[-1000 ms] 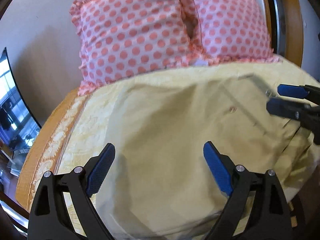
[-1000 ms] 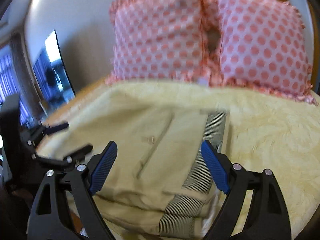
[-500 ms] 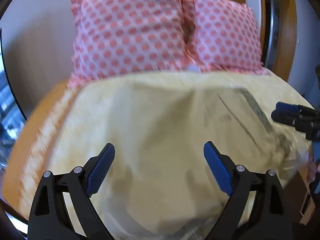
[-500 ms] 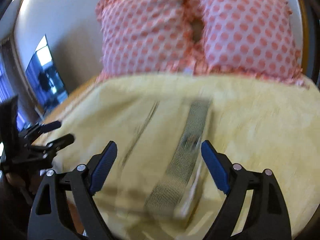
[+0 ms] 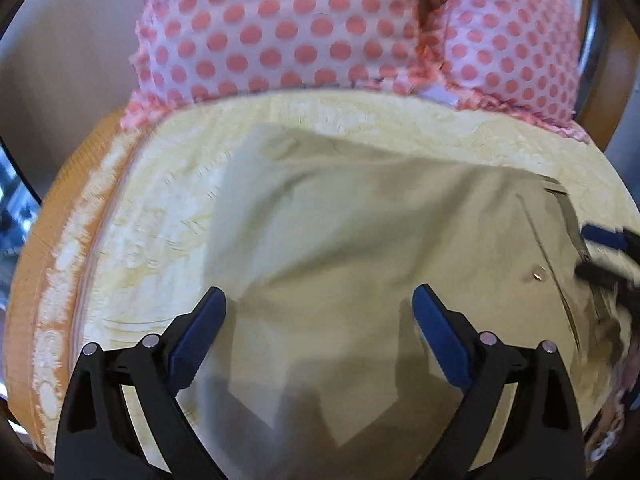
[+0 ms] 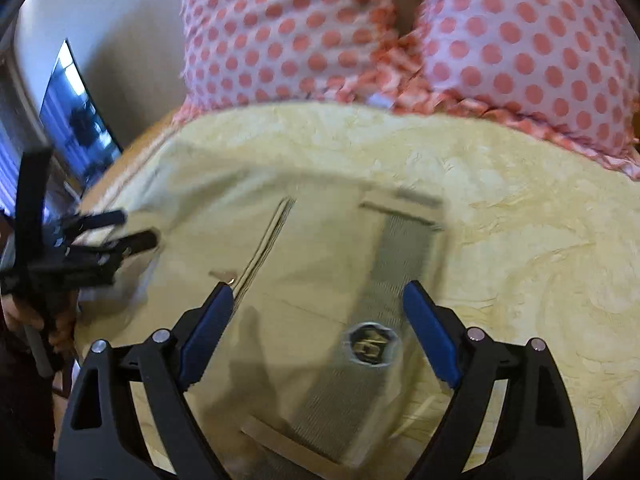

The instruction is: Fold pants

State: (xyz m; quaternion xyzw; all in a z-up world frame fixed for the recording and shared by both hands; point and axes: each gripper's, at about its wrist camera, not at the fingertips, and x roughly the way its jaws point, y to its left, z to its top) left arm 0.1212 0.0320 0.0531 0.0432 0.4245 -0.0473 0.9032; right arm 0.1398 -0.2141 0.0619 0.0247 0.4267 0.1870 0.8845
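Left gripper (image 5: pixel 319 326) and right gripper (image 6: pixel 318 322) spread apart above khaki pants (image 5: pixel 360 248) on bedspread (image 6: pixel 520 208).

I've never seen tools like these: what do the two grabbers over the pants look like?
Both look alike. The left gripper and right gripper each have two black, angular plastic arms with triangular cut-outs, silver round rivets at the joints, and ribbed blue pads lining the fingers. No cables or markings show.

pants (image 5: pixel 360 248) cut off below, right gripper (image 5: pixel 608 256) motion-blurred at frame edge
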